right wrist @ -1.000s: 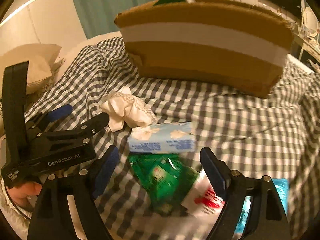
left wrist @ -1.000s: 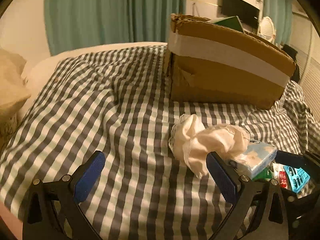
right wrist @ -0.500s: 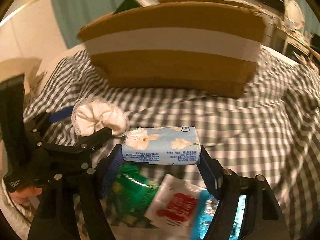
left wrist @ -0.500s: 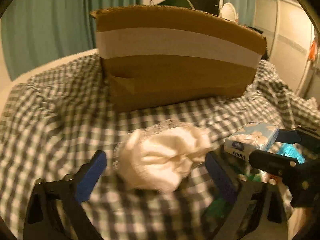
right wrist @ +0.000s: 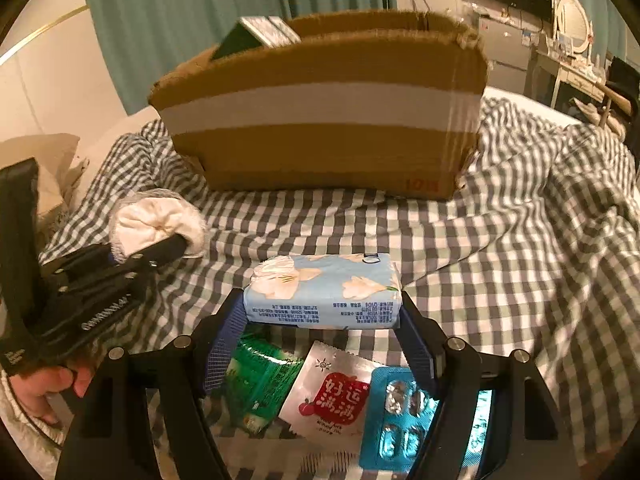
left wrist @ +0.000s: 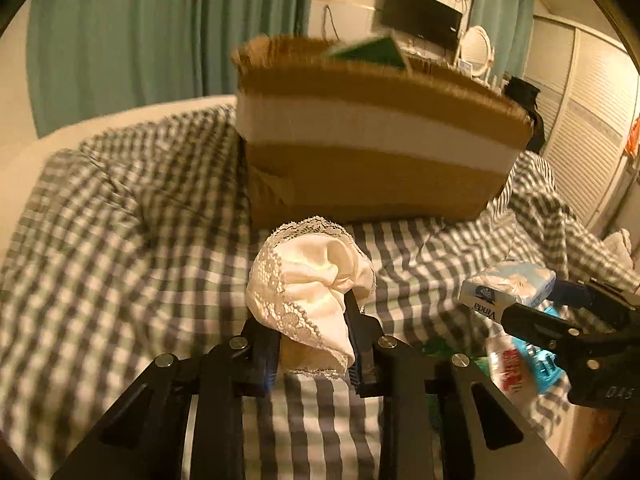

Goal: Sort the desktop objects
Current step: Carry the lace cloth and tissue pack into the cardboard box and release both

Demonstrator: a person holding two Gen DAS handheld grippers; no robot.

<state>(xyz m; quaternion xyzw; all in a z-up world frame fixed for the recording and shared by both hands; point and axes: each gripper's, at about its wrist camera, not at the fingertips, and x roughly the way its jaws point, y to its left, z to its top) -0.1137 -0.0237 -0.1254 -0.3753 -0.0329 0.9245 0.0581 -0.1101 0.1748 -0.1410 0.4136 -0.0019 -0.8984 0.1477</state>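
Note:
My left gripper (left wrist: 310,344) is shut on a white lace-edged cloth (left wrist: 308,280) and holds it above the checked bedspread (left wrist: 120,264). The cloth also shows in the right wrist view (right wrist: 154,226). My right gripper (right wrist: 322,320) is shut on a light blue tissue pack (right wrist: 324,294) and holds it lifted; the pack also shows in the left wrist view (left wrist: 508,292). A brown cardboard box (right wrist: 324,120) with a white tape band stands ahead of both grippers; it also shows in the left wrist view (left wrist: 372,148).
Under the tissue pack lie a green packet (right wrist: 260,380), a white sachet with red print (right wrist: 332,396) and a blue blister pack (right wrist: 400,408). A green item (left wrist: 372,50) sticks out of the box. A pillow (right wrist: 44,168) lies at the left.
My left gripper closed on the white cloth and lifted it. My right gripper closed on the tissue pack and raised it off the bedspread.

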